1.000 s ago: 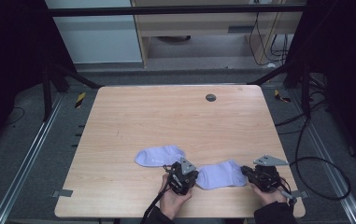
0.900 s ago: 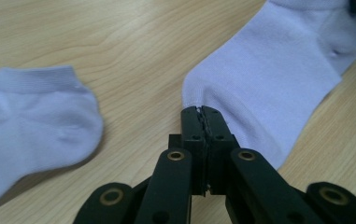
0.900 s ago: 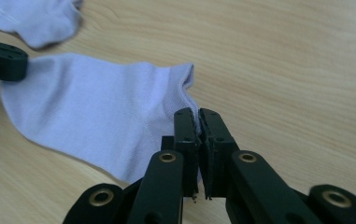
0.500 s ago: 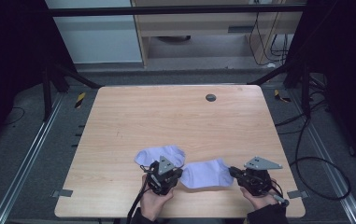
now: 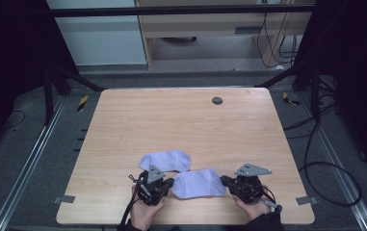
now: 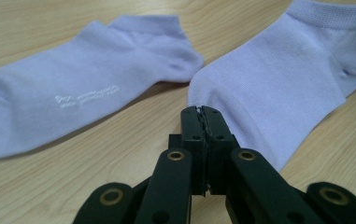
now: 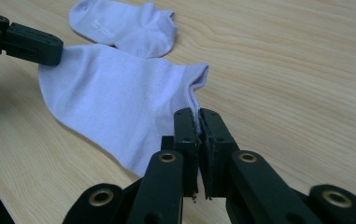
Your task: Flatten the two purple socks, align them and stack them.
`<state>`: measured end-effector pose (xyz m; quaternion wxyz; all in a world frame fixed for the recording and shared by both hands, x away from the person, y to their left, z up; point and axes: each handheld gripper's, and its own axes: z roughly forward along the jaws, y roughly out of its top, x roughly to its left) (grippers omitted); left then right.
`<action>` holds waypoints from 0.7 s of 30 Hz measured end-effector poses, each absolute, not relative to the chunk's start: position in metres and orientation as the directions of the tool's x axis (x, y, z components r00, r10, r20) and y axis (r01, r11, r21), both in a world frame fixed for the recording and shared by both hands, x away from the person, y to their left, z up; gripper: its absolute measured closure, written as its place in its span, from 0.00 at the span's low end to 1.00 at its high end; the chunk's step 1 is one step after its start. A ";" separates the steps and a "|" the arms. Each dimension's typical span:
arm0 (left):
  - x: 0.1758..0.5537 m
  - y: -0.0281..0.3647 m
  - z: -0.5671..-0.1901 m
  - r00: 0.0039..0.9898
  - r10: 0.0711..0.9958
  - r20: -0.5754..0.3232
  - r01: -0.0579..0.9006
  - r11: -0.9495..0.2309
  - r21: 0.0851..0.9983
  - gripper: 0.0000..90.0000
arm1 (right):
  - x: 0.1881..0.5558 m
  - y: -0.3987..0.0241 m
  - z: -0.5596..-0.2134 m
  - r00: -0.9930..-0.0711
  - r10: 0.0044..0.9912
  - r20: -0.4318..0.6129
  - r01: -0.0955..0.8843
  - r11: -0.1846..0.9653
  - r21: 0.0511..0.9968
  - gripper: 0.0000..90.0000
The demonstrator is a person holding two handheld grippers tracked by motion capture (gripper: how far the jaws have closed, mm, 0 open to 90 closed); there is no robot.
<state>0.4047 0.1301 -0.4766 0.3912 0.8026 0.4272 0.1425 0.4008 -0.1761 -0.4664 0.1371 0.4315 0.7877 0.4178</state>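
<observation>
High view: a pale wooden bench [image 5: 186, 120] seen from above, with a person's two hands entering from the bottom edge, each carrying a black gripper. The left gripper [image 5: 167, 185] and the right gripper [image 5: 225, 181] point toward each other, and a lavender ankle sock, the near sock [image 5: 198, 183], is stretched flat between them. A second matching sock, the far sock [image 5: 165, 160], lies just beyond the left gripper's fingers, its end touching or slightly overlapping the near sock. A small dark round fitting [image 5: 217, 100] sits well away at the far side of the bench.

Left gripper view: the gripper's fingers [image 6: 192, 126] are clenched tight, pinching the rounded end of the near sock [image 6: 278, 88], which spreads away ahead and to the right of them. It looks like the toe end, though the edge of fabric in the pinch is hard to make out. The far sock [image 6: 82, 88] lies ahead and to the left of the fingers, flat, with small white lettering on it.

Right gripper view: this gripper's fingers [image 7: 185, 128] are also clenched, grasping the ribbed cuff end of the near sock [image 7: 115, 98]. The left gripper [image 7: 59, 52] holds the opposite end, far ahead and to the left. The far sock [image 7: 124, 25] rests beyond.

The sock appears thin, light and limp: it will sag and fold wherever unsupported, so gripping at both ends, cuff and toe, keeps it flat for carrying or laying onto its partner.
</observation>
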 end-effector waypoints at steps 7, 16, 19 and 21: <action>0.406 0.135 -0.483 0.584 0.806 -0.096 0.595 -0.344 0.726 0.98 | 0.402 -0.167 -0.474 -0.607 0.783 0.137 0.575 0.313 0.756 0.96; 0.411 0.131 -0.496 0.586 0.806 -0.083 0.604 -0.367 0.708 0.94 | 0.404 -0.170 -0.486 -0.588 0.797 0.139 0.612 0.326 0.721 0.93; 0.411 0.133 -0.494 0.585 0.807 -0.078 0.595 -0.362 0.718 0.87 | 0.404 -0.170 -0.487 -0.584 0.800 0.135 0.613 0.326 0.719 0.88; 0.410 0.136 -0.491 0.580 0.811 -0.077 0.587 -0.350 0.730 0.82 | 0.404 -0.171 -0.485 -0.579 0.804 0.131 0.607 0.318 0.728 0.87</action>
